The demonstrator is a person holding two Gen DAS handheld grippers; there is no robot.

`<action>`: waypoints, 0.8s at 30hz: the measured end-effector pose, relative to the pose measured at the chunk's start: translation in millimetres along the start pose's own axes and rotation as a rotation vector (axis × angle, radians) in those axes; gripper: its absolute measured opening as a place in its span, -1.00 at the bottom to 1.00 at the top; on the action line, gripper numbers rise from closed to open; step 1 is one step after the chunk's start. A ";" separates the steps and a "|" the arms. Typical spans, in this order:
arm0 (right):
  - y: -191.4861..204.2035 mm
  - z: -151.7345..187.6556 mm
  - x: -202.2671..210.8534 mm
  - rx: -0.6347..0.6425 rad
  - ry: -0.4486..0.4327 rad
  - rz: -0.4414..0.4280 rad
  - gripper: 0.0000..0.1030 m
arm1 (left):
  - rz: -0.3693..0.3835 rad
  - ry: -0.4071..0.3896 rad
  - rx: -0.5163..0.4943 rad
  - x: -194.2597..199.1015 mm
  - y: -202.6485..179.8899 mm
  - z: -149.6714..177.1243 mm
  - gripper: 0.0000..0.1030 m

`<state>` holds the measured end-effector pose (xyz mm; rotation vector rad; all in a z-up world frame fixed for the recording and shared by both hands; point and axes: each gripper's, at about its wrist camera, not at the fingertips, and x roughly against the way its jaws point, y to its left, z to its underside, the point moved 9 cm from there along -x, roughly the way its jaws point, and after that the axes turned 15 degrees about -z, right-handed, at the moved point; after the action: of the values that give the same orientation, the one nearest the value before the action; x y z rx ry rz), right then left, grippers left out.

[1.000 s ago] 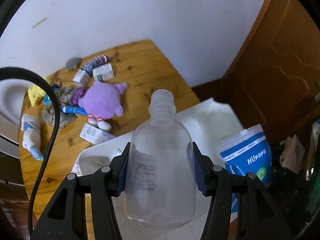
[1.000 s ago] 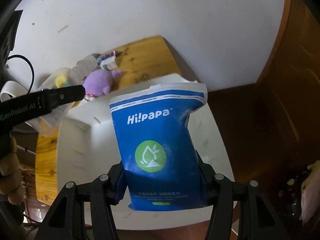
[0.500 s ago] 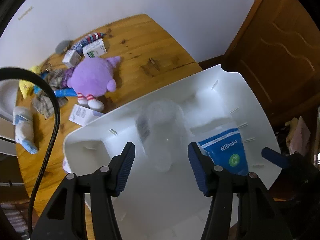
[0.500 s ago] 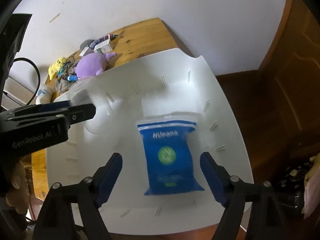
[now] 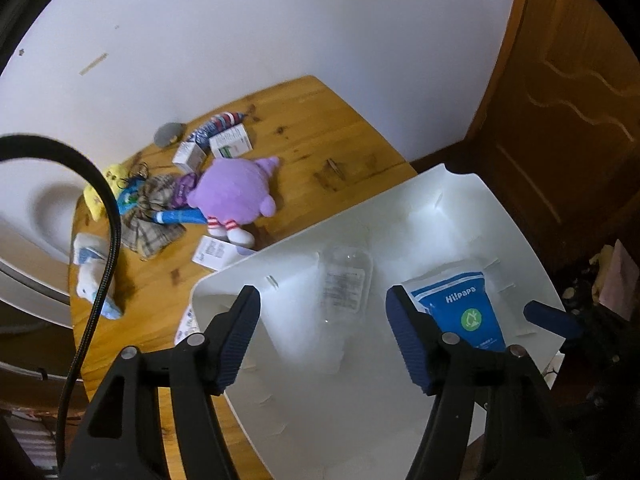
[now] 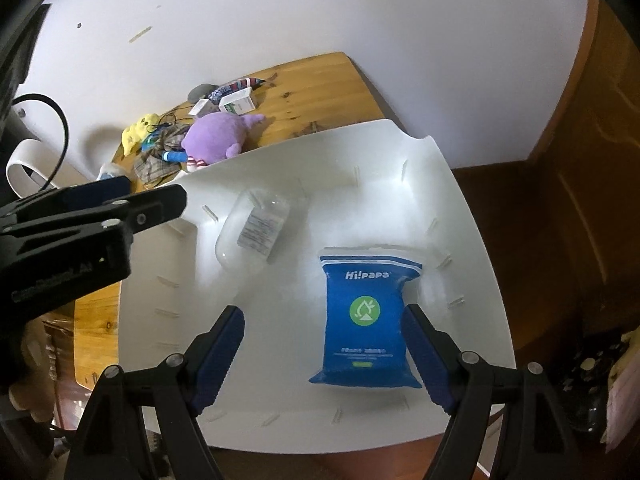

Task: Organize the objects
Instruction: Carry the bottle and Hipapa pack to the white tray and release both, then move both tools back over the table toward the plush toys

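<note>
A white bin (image 5: 472, 200) (image 6: 472, 216) sits at the near end of a wooden table (image 5: 320, 120). Inside lie a clear plastic bottle (image 5: 346, 284) (image 6: 254, 234) on its side and a blue Hipapa pouch (image 5: 464, 312) (image 6: 366, 316) lying flat. My left gripper (image 5: 324, 320) is open and empty above the bin, over the bottle; it also shows at the left of the right wrist view (image 6: 104, 208). My right gripper (image 6: 324, 344) is open and empty above the pouch; one of its fingertips (image 5: 552, 320) shows in the left wrist view.
On the table beyond the bin lie a purple plush toy (image 5: 236, 192) (image 6: 216, 136), small boxes (image 5: 230, 144), a plaid cloth (image 5: 154, 216), a yellow toy (image 5: 98, 196), a white and blue toy (image 5: 92, 272) and a leaflet (image 5: 214, 254). A wooden door (image 5: 560, 100) stands at right.
Both grippers opened and let go: the bottle and the pouch dropped into the bin and now lie still. Both grippers rose a little above the bin.
</note>
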<state>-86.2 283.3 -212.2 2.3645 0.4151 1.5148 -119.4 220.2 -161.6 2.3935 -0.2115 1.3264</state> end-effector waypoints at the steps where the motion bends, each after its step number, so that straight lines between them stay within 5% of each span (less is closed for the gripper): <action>1: 1.3 -0.2 -0.2 0.001 -0.001 -0.002 0.58 | -0.004 -0.008 0.002 2.2 1.6 -0.2 0.35; 24: 49.4 0.3 3.8 0.090 0.010 -0.003 0.58 | -0.022 -0.088 0.134 33.5 74.0 13.5 0.46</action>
<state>-80.5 239.7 -189.4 2.4235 0.4991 1.5375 -114.2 149.2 -120.2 2.5609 -0.1242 1.2626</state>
